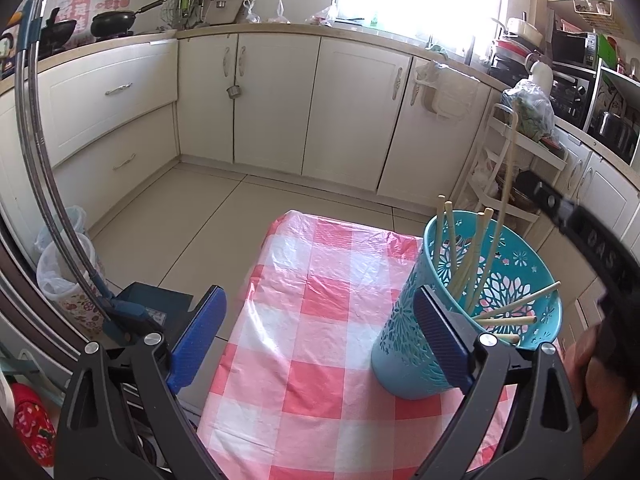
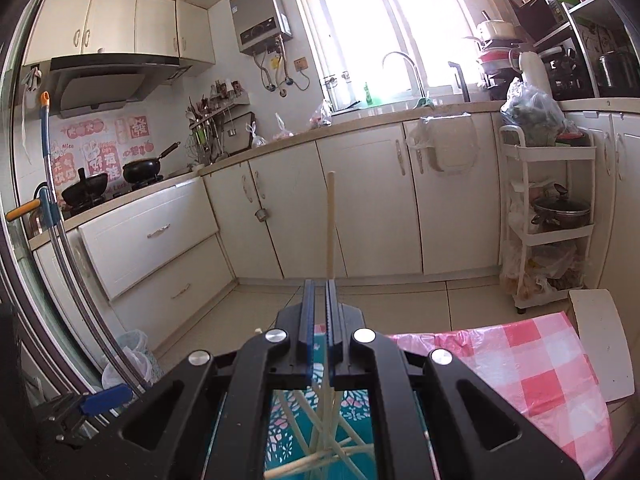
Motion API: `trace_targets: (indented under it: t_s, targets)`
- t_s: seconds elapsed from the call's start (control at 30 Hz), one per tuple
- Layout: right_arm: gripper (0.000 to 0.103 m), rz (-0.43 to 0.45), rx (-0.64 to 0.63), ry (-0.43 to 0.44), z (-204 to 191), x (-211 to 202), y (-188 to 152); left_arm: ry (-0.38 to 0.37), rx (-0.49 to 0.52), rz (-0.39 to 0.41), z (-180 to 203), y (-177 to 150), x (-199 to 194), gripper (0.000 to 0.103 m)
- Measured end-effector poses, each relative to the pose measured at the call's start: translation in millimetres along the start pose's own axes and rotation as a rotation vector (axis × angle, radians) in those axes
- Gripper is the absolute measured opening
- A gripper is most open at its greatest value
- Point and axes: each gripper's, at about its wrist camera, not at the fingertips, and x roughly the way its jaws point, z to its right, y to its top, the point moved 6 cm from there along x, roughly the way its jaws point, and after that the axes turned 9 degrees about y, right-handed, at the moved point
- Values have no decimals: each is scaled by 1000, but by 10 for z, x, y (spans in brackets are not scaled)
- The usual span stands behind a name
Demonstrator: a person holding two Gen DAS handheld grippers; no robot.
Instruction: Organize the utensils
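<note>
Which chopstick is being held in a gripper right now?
The long upright chopstick, pinched in the shut right gripper above the teal basket. The other chopsticks lean loose inside the basket.

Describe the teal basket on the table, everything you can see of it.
The teal basket is a tall round holder, apparently plastic, wider at its rim than at its base, with flower cut-outs through its wall. It stands upright near the right edge of the pink checked tablecloth. Several pale wooden chopsticks lean inside at mixed angles, some poking above the rim. The open left gripper has one blue pad in front of the basket's wall; whether it touches is unclear. The right gripper pinches one chopstick above the basket.
</note>
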Motion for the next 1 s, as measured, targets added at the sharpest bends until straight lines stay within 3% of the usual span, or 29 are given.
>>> trace_targets:
  t_s: [0.2, 0.27, 0.6, 0.67, 0.73, 1.0]
  targets:
    - [7, -126, -23, 8, 8, 42, -272, 1, 5, -5, 8, -9, 4, 92]
    - [14, -143, -24, 6, 16, 23, -309, 2, 8, -4, 12, -10, -1, 93]
    - [21, -79, 0, -10, 111, -238, 5, 3, 13, 1, 9, -5, -36, 93]
    - [38, -100, 0, -15, 74, -295, -30, -4, 19, -4, 19, -10, -59, 94]
    - [48, -123, 19, -25, 37, -395, -119, -10, 30, -4, 36, -18, -104, 94]
    - [63, -226, 70, -83, -44, -789, -434, -6, 85, -20, 140, -158, -427, 95]
